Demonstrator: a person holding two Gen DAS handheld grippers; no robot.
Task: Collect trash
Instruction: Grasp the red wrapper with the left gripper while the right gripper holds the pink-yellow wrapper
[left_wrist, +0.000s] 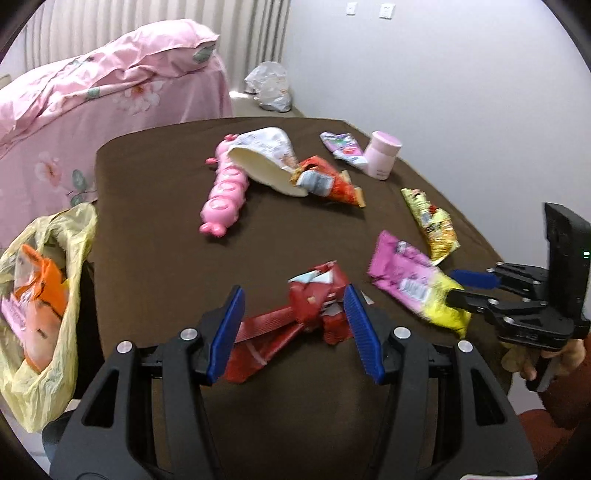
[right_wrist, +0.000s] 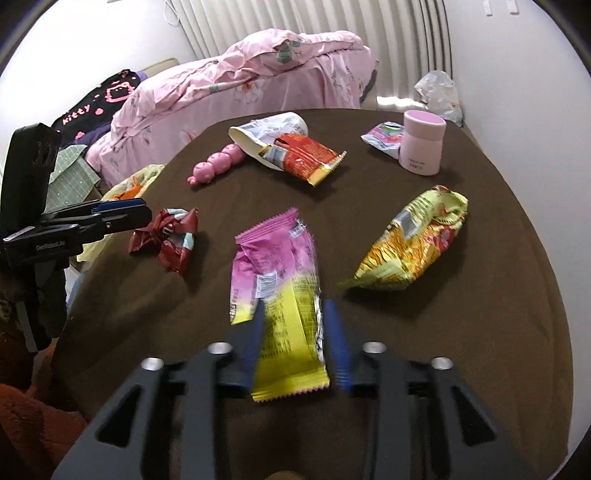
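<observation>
Crinkly foil-plastic throughout: light, limp, slippery, easily crushed. Crumpled red snack wrapper (left_wrist: 314, 314) is framed between the spread pads of the left gripper (left_wrist: 295, 325), not yet pinched; the knotted middle is judged the best hold, since flat tails would slide out. Pink-and-yellow flat snack packet (right_wrist: 280, 295) is straddled at its yellow end by the right gripper (right_wrist: 295, 343); contact cannot be told through blur. Yellow plastic trash bag (left_wrist: 44, 317) hangs left of the left claw.
</observation>
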